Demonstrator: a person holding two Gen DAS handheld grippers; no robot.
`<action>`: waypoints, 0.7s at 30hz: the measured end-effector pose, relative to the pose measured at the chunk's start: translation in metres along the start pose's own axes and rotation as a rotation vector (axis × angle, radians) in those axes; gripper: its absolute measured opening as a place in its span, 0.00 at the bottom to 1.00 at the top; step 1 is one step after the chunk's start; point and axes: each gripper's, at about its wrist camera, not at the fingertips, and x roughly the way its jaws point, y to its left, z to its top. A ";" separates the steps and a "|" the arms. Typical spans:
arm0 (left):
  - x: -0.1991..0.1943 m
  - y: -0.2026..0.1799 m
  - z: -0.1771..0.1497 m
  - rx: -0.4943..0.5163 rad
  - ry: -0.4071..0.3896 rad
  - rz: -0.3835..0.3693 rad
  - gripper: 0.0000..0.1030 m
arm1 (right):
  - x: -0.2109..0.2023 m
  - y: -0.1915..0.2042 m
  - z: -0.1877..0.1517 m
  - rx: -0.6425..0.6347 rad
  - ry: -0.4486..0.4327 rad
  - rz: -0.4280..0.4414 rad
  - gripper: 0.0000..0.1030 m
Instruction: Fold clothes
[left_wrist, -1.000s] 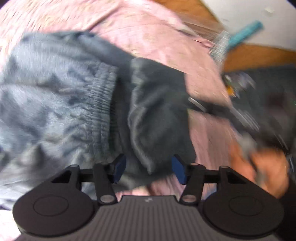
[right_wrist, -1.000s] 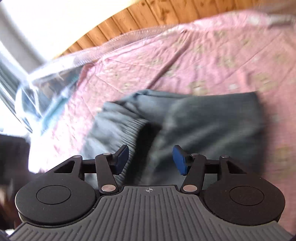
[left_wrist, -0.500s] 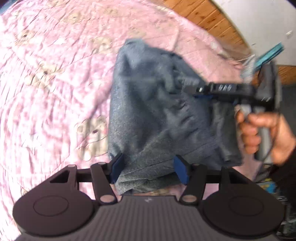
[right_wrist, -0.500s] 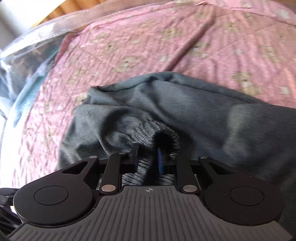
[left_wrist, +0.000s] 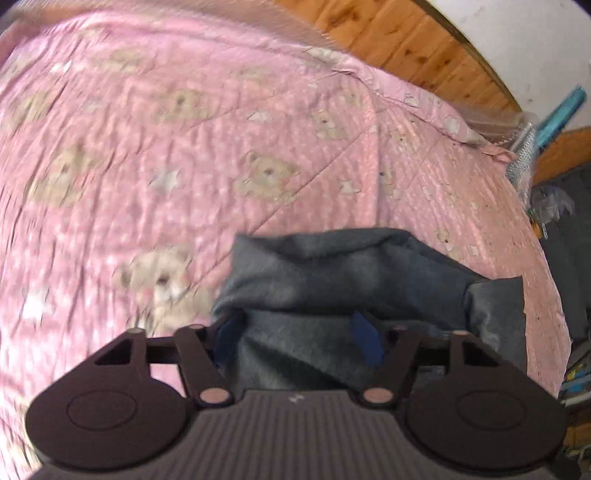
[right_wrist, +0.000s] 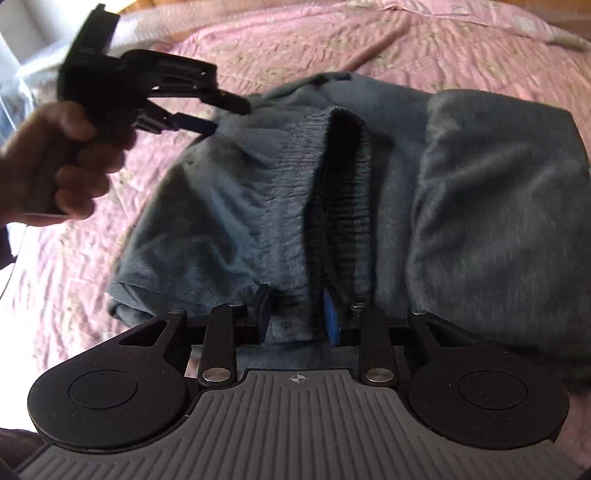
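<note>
Both hands have swung the grey clothes (right_wrist: 480, 206) over and down since a moment ago, so the bundle now lies bunched on the pink bed cover (left_wrist: 184, 147) instead of hanging up in the air.

The right tongs (right_wrist: 295, 317) are closing, and the stretchy waistband (right_wrist: 343, 192) of the clothes sits right between them, with the pads touching the cloth on both sides. The left tongs (right_wrist: 218, 114) are opening. In the left view their blue pads stand apart with grey cloth lying between them, not squeezed. A hand (right_wrist: 62, 166) holds them near the far corner of the clothes.

The clothes look folded over once, with one thick flap lying on top at the right. But the left part is still lumpy and wrinkled, and the edges do not line up. I think the job is about halfway: the cloth needs smoothing and likely one more fold to make a neat pile.
</note>
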 end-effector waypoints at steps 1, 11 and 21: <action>-0.005 -0.005 0.001 0.011 0.006 0.014 0.66 | -0.013 -0.008 0.001 0.034 -0.028 0.011 0.38; -0.021 -0.150 -0.004 0.215 0.032 -0.112 0.85 | -0.065 -0.174 -0.012 0.352 -0.134 -0.233 0.64; 0.080 -0.338 -0.012 0.455 0.241 -0.077 0.86 | -0.105 -0.091 -0.002 -0.135 -0.293 -0.196 0.10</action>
